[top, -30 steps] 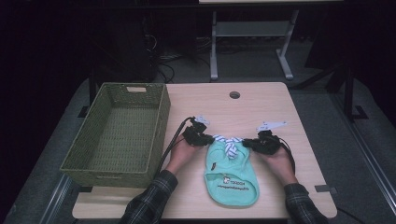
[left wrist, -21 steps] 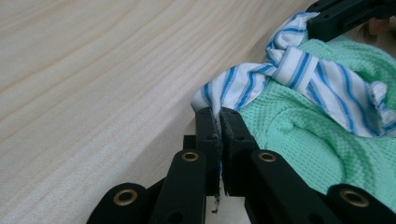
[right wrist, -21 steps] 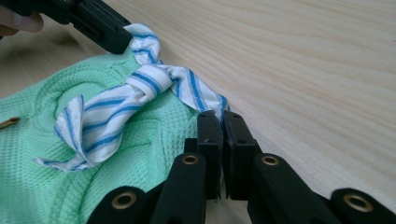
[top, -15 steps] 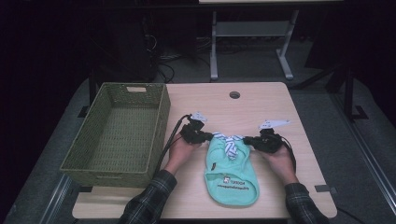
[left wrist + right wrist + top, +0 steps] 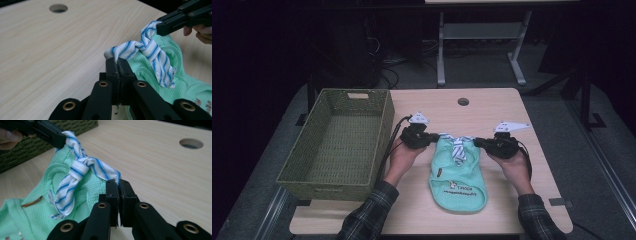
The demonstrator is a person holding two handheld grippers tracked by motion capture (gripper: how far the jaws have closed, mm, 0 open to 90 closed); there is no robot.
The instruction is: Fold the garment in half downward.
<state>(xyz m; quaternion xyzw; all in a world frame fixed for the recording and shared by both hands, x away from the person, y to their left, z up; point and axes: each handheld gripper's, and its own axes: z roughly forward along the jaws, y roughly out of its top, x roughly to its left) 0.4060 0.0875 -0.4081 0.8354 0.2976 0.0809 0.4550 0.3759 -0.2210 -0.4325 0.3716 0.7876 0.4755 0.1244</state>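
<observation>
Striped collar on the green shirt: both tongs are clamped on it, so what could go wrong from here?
1. The left tongs and right tongs each pinch just a thin edge of the striped collar; a lift could let the cloth slip out.
2. Pulling the ends apart may tighten the knot or stretch the green shirt.
3. The basket stands close by the left tongs; a sideways swing might bump its wall.

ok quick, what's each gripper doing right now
left gripper: closed, pinching one end of the striped collar on the mint green shirt.
right gripper: closed, pinching the collar's other end.
</observation>
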